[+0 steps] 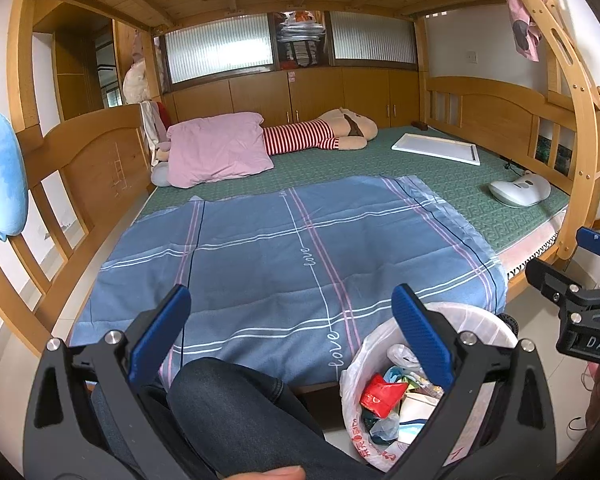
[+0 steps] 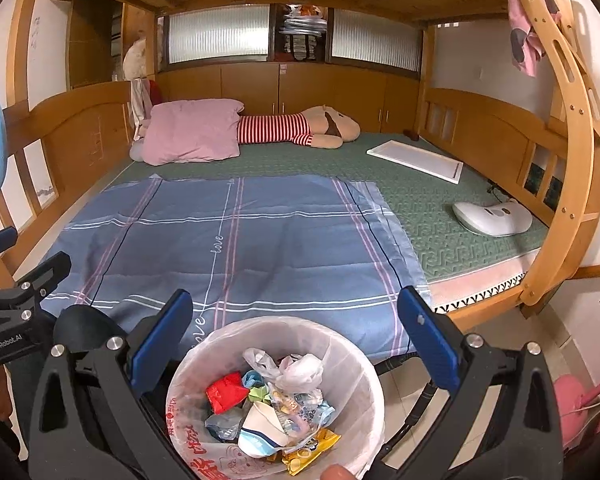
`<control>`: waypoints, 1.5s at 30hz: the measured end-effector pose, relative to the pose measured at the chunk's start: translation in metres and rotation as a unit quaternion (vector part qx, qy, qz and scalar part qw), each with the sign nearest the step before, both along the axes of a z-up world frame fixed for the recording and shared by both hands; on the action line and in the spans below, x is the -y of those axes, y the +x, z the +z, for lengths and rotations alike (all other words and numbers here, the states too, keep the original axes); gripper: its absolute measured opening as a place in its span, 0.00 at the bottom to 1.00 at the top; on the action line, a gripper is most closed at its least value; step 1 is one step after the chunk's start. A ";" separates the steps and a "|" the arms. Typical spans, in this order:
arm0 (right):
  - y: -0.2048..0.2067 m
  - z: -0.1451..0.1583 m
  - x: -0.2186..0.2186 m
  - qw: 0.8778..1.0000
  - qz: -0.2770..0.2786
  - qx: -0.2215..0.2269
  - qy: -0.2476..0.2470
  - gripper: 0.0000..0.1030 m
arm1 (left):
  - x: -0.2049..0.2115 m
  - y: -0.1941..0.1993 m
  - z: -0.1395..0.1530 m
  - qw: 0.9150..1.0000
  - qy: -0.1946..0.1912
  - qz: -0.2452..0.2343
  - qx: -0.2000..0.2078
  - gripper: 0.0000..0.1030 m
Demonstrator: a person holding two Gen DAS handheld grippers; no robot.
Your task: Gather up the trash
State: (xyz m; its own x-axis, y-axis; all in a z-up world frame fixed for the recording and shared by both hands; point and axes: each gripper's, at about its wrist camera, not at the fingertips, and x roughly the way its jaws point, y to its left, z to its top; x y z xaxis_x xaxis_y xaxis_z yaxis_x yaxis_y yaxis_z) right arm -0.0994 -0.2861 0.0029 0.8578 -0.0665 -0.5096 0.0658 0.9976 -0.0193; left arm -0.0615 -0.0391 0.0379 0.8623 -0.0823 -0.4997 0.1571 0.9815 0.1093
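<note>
— Item one: the trash bin (image 2: 276, 392). Where does it stand?

— On the floor at the foot of the bed, touching or just beside the hanging edge of the blue plaid blanket (image 2: 228, 240). Lined with a white plastic bag. Contents: red wrapper (image 2: 225, 392), yellow snack packet (image 2: 312, 450), crumpled white bag, paper cup, assorted clear wrappers.

— Item two: right gripper (image 2: 296, 340)?

— Above the bin, fingers spread wide, nothing between them.

— Item three: left gripper (image 1: 292, 332)?

— Also spread wide and empty, over the person's knee (image 1: 236, 412), the bin just to its right.

— Loose trash still out?

— None that I can make out on the blanket or the green mat (image 2: 440, 208). What lies there: pink pillow (image 2: 192, 132), striped plush toy (image 2: 300, 128), white board (image 2: 416, 160), white massager (image 2: 492, 216). None reads as rubbish.

— Step in hand, then?

— By my judgement, the gathering looks done or nearly so. The next move calls either for a search farther off, or for closing the fingers on the bag's rim to draw it shut and lift it out. The thin plastic wants a firm pinch at the edge.
</note>
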 end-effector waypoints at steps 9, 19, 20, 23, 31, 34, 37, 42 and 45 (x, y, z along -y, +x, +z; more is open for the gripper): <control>0.000 -0.001 0.000 1.000 -0.002 -0.001 0.000 0.97 | 0.002 0.000 0.000 1.000 0.000 0.000 -0.001 0.97; 0.000 -0.002 -0.001 1.000 -0.002 -0.001 0.002 0.97 | 0.003 0.001 -0.002 1.000 0.000 -0.001 -0.003 0.97; 0.000 -0.002 -0.001 1.000 -0.002 -0.001 0.002 0.97 | 0.003 0.001 -0.002 1.000 0.000 -0.001 -0.003 0.97; 0.000 -0.002 -0.001 1.000 -0.002 -0.001 0.003 0.97 | 0.004 0.001 -0.002 1.000 0.000 -0.001 -0.004 0.97; 0.000 -0.002 0.000 1.000 -0.002 -0.002 0.003 0.97 | 0.004 0.001 -0.005 1.000 -0.002 -0.003 -0.007 0.97; 0.000 -0.002 0.000 1.000 -0.002 -0.002 0.003 0.97 | 0.003 0.002 -0.005 1.000 -0.002 -0.003 -0.008 0.97; 0.000 -0.002 -0.001 1.000 -0.003 -0.002 0.004 0.97 | 0.003 0.002 -0.006 1.000 -0.002 -0.004 -0.009 0.97; 0.000 -0.002 -0.001 1.000 -0.002 -0.002 0.003 0.97 | 0.003 0.002 -0.006 1.000 -0.003 -0.004 -0.010 0.97; 0.000 -0.001 0.000 1.000 -0.002 -0.002 0.004 0.97 | 0.003 0.002 -0.006 1.000 -0.002 -0.005 -0.010 0.97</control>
